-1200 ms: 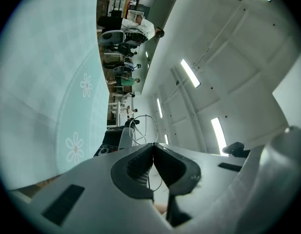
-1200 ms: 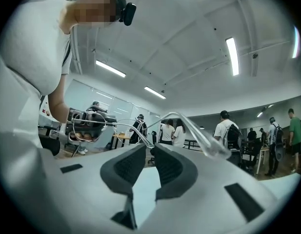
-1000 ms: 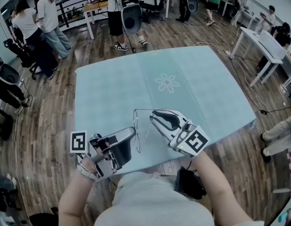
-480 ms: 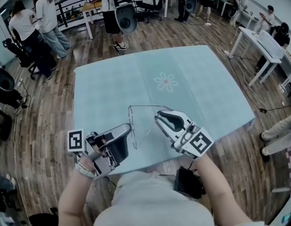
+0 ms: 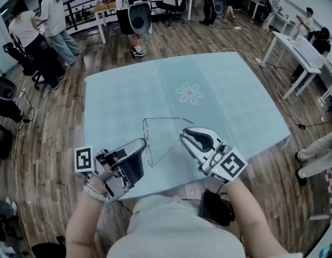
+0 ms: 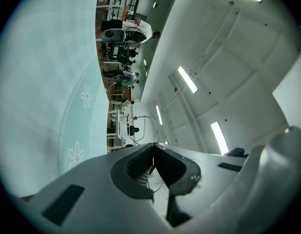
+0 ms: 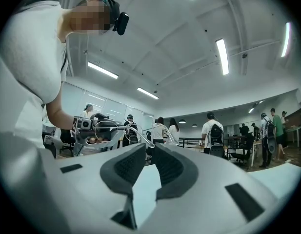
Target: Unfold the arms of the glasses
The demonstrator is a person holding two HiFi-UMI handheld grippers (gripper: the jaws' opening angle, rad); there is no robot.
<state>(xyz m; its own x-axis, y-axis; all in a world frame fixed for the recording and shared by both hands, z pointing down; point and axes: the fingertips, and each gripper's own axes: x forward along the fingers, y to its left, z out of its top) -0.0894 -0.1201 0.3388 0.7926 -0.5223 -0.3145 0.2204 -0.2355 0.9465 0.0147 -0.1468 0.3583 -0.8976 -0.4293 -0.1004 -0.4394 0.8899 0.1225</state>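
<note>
Thin wire-framed glasses (image 5: 168, 119) hang in the air over the near part of the light-blue table (image 5: 219, 85), between my two grippers. My left gripper (image 5: 142, 142) is shut on the front of the frame beside a lens rim; in the left gripper view the rim (image 6: 143, 117) loops out past the closed jaws (image 6: 152, 145). My right gripper (image 5: 185, 133) is shut on one thin arm of the glasses. In the right gripper view that wire arm (image 7: 136, 130) runs from between the nearly closed jaws (image 7: 149, 147) toward the frame. The other arm angles out from the frame.
The tablecloth has a flower print (image 5: 190, 94) at its middle. Several people and office chairs (image 5: 138, 16) stand beyond the far edge, and white tables (image 5: 303, 52) are at the right. A black pouch (image 5: 214, 208) hangs at my waist, below the table's near edge.
My right gripper has drawn to the right with the arm of the glasses, swinging it away from the frame. The left gripper with the frame has shifted slightly left.
</note>
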